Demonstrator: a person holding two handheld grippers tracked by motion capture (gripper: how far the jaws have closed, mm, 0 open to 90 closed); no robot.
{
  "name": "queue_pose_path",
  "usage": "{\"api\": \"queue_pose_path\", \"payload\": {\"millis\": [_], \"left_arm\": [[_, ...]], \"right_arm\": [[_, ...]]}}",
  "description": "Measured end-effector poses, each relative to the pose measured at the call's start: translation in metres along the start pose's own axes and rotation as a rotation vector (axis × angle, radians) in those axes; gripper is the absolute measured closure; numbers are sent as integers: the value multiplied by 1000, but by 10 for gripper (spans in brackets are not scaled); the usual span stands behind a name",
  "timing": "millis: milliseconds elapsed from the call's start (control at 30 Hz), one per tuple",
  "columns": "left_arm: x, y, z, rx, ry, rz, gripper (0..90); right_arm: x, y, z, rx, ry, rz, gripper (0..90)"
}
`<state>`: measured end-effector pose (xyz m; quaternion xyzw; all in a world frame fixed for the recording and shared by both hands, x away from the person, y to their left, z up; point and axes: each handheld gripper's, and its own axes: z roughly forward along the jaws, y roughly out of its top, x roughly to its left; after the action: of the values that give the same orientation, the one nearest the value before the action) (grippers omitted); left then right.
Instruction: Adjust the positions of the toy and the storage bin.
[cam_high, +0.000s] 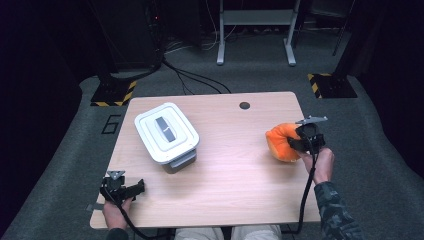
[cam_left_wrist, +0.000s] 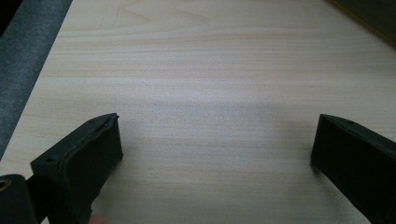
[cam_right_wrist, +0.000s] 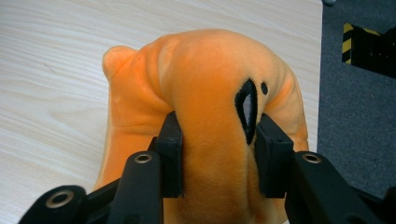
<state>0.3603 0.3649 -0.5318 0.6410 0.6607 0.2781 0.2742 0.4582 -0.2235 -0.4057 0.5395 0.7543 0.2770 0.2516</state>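
The right gripper (cam_high: 296, 143) is positioned at the right edge of the tabletop (cam_high: 235, 170), with its jaws clamped on an orange plush toy (cam_high: 281, 142). In the right gripper view, the right gripper (cam_right_wrist: 218, 156) presses into the plush toy (cam_right_wrist: 205, 93) from both sides, and the soft body bulges up between the jaws. A black-and-grey stitched marking on the toy lies just beside one jaw. The toy's lower part rests on the tabletop (cam_right_wrist: 56, 70) close to its edge, with grey carpet beyond.

The left gripper (cam_high: 134, 189) is held near the front left corner of the tabletop, well apart from the toy. In the left gripper view, the left gripper (cam_left_wrist: 215, 149) has its jaws spread wide over bare wood, with nothing between them.

A white lidded container (cam_high: 166, 135) with a grey handle recessed in its lid stands on the left half of the tabletop, between the two grippers and farther from the person.
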Motion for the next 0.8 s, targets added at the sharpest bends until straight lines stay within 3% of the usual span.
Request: {"api": "queue_pose_path", "payload": {"millis": [233, 300, 500, 700, 800], "left_arm": [[0, 0, 0, 0, 0, 0, 16], [0, 0, 0, 0, 0, 0, 16], [0, 0, 0, 0, 0, 0, 16], [0, 0, 0, 0, 0, 0, 16], [0, 0, 0, 0, 0, 0, 16]], "right_arm": [[-1, -8, 18, 58, -23, 1, 595], [-1, -14, 27, 99, -40, 4, 599], [-9, -27, 32, 99, -28, 44, 608], [-10, -30, 33, 90, -32, 44, 596], [-8, -27, 32, 77, -38, 35, 490]]}}
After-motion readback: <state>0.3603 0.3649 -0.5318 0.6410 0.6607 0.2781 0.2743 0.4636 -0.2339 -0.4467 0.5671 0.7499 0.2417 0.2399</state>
